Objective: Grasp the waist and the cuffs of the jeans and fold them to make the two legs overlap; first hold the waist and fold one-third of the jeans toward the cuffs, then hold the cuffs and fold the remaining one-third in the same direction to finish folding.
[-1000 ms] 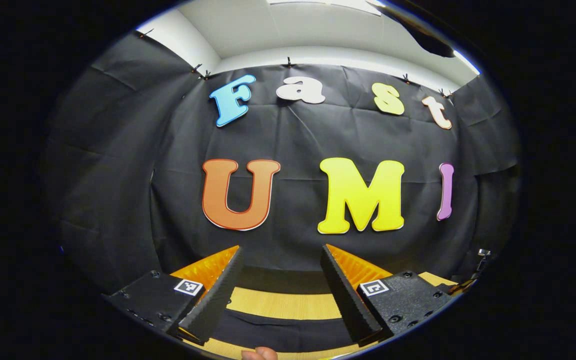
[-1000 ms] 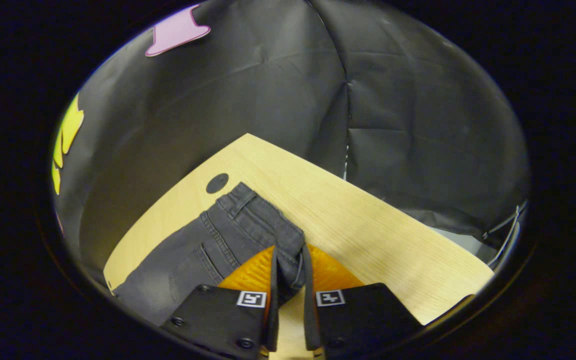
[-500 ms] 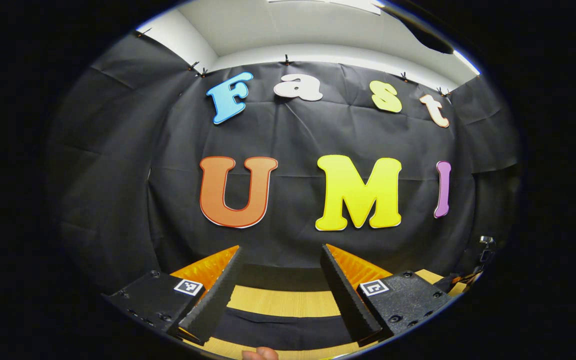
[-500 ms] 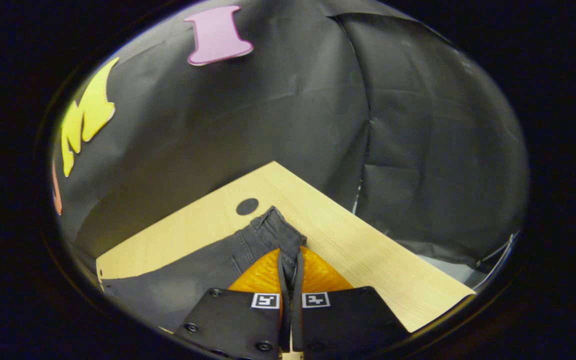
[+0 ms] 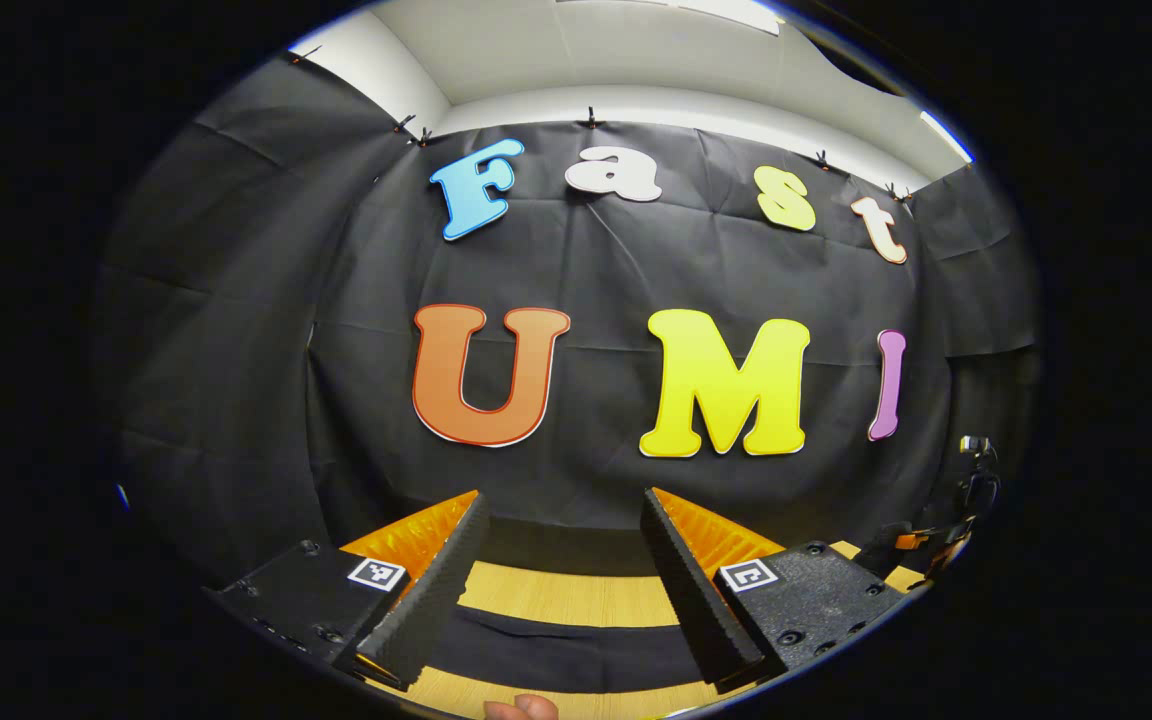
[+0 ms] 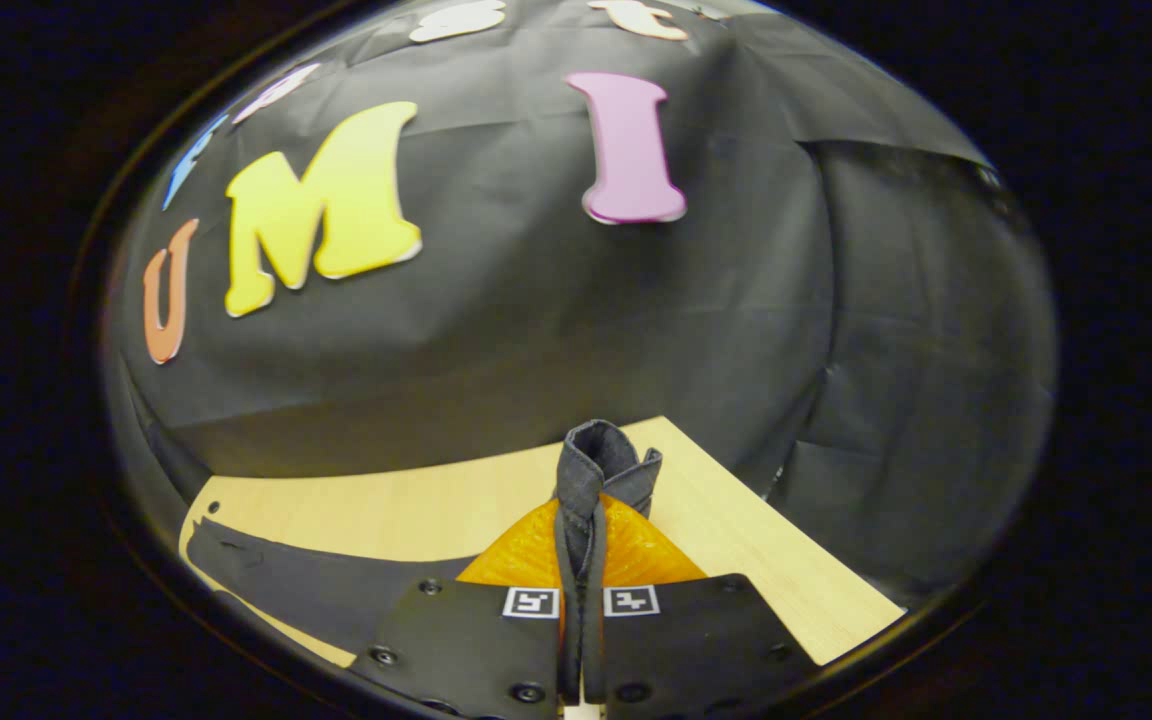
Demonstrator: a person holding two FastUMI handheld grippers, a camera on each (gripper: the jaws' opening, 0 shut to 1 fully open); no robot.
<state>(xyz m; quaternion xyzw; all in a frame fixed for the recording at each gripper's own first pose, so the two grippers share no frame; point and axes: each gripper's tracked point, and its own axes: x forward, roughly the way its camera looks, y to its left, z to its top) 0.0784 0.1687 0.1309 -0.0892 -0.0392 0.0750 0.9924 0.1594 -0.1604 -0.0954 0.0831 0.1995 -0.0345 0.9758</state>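
Dark denim jeans (image 6: 598,462) pinched in right gripper (image 6: 580,560), sticking out at twelve o'clock, left gripper (image 5: 561,545) spread above wooden table (image 5: 576,598).

Bare table (image 6: 736,540) beside jeans (image 6: 596,460); booth wall (image 6: 536,330) behind.

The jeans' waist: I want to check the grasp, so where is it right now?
In the right gripper view, the waist is pinched in the right claw, bunched upright above the wooden table, bottom centre.
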